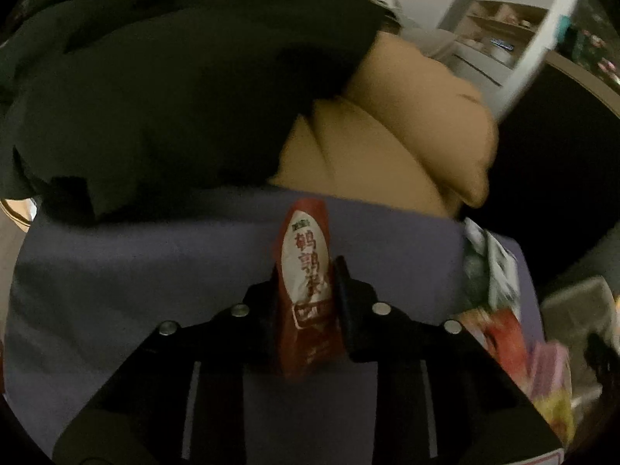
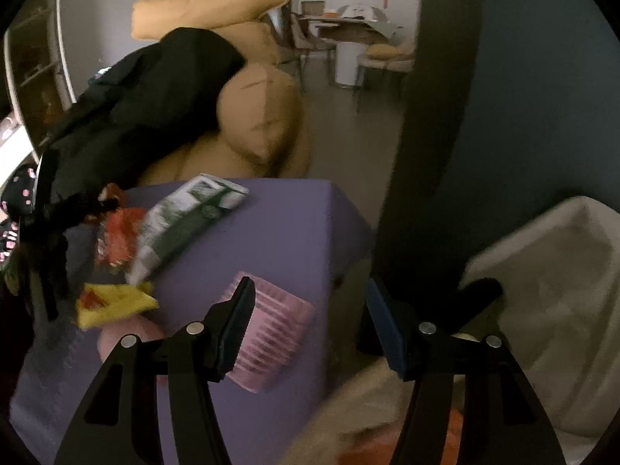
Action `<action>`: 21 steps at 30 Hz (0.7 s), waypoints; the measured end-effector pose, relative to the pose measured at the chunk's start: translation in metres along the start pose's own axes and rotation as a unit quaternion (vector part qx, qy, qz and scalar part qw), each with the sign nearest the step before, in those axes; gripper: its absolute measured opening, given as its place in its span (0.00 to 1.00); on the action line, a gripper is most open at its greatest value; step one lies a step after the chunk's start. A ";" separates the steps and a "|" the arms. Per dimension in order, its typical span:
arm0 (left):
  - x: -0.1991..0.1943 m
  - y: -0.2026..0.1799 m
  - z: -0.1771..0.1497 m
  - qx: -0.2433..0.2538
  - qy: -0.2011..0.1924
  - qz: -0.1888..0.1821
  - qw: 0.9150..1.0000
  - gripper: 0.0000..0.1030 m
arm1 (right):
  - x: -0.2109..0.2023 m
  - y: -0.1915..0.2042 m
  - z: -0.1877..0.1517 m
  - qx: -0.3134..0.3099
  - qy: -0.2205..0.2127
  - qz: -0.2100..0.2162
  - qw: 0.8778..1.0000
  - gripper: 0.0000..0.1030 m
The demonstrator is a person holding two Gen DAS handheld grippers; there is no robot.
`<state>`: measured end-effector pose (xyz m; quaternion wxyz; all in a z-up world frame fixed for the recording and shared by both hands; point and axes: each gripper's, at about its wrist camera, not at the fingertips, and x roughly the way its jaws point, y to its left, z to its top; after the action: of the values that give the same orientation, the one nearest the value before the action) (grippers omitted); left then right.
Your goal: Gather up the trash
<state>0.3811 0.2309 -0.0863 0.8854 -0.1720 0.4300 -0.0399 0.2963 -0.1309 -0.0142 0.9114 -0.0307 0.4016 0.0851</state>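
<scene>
Wrapper (image 1: 308, 283) in red and white stood pinched in the left gripper (image 1: 306, 290), long axis running straight out along the fingers, its tip pointing away over the purple surface (image 1: 155, 263). Right gripper (image 2: 310, 325) hung wide apart, gripping nothing, a pink packet (image 2: 271, 333) just beneath its left finger, a green-and-white packet (image 2: 186, 221) farther off.

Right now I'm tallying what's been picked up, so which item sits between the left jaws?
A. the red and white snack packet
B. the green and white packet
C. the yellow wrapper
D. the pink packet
A: in the left wrist view the left gripper is shut on the red and white snack packet, while the pink packet, green and white packet and yellow wrapper lie on the purple surface.
</scene>
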 end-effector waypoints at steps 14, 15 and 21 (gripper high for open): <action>-0.063 -0.012 -0.086 0.052 0.073 -0.114 0.989 0.08 | 0.081 0.099 0.084 0.036 0.039 0.040 0.998 0.55; -0.068 -0.011 -0.089 0.054 0.074 -0.127 0.988 0.08 | 0.090 0.104 0.089 0.035 0.050 0.036 0.998 0.55; -0.093 -0.012 -0.097 0.076 0.068 -0.160 0.982 0.29 | 0.139 0.125 0.096 0.011 0.119 -0.012 0.993 0.55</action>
<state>0.2484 0.2136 -0.0684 0.8470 -0.1673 0.4517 -0.2250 0.4358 0.0220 -0.0505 0.8583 -0.0356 0.5078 0.0654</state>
